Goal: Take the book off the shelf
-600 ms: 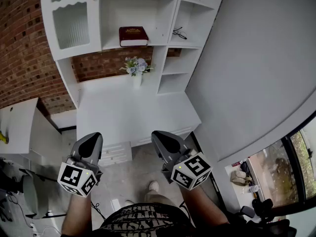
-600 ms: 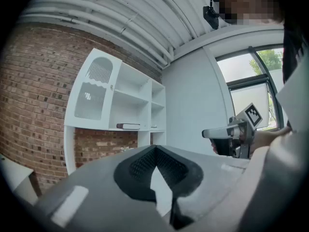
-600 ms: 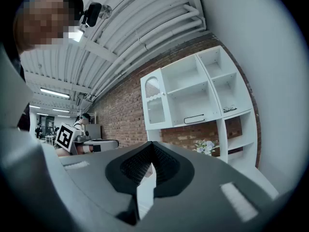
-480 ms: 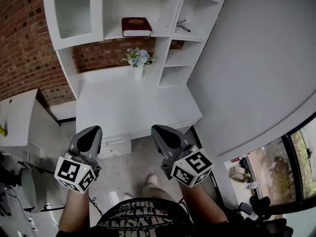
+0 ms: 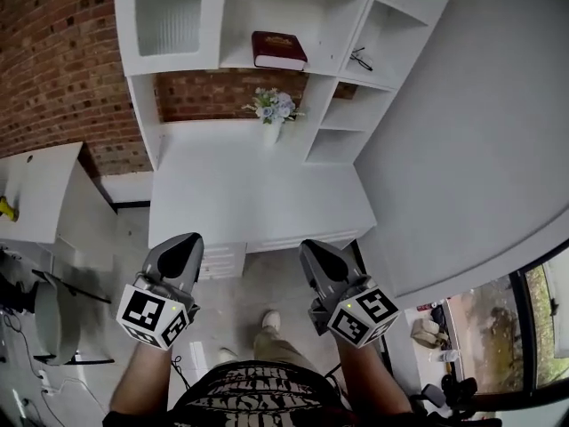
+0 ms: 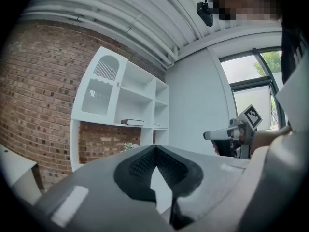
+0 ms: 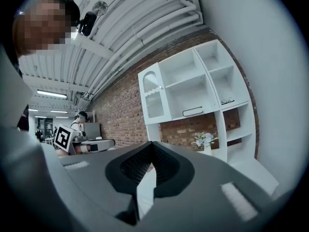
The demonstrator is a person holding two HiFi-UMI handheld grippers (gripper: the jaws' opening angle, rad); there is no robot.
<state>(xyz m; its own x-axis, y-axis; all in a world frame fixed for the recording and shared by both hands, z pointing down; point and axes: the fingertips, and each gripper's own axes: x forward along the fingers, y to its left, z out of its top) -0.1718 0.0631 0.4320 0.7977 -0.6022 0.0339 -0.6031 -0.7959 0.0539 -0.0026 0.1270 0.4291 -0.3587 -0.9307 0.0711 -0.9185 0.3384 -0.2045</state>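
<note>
Maroon book (image 5: 278, 50) is lying flat on the upper middle shelf (image 5: 238, 54) of the white unit, well apart from both tools. Left tool (image 5: 185, 243) and right tool (image 5: 313, 249) are hovering side by side, short of the white worktop (image 5: 258, 194), pointing level toward the unit. Both are showing jaws together, tips meeting, nothing between them. Flower vase (image 5: 271, 118) is standing at the worktop's back, beneath the book. Glasses (image 5: 360, 58) are lying in the compartment right of it.

Our left tongs (image 5: 185, 249): grey moulded shell, dark ribbed pads (image 6: 140, 167)
Our right tongs (image 5: 313, 254): same grey shell
Our marker cubes (image 5: 156, 317): white, black square patterns
Our top (image 5: 258, 394): black, pale pattern
Our shoe (image 5: 271, 321): pale
</note>
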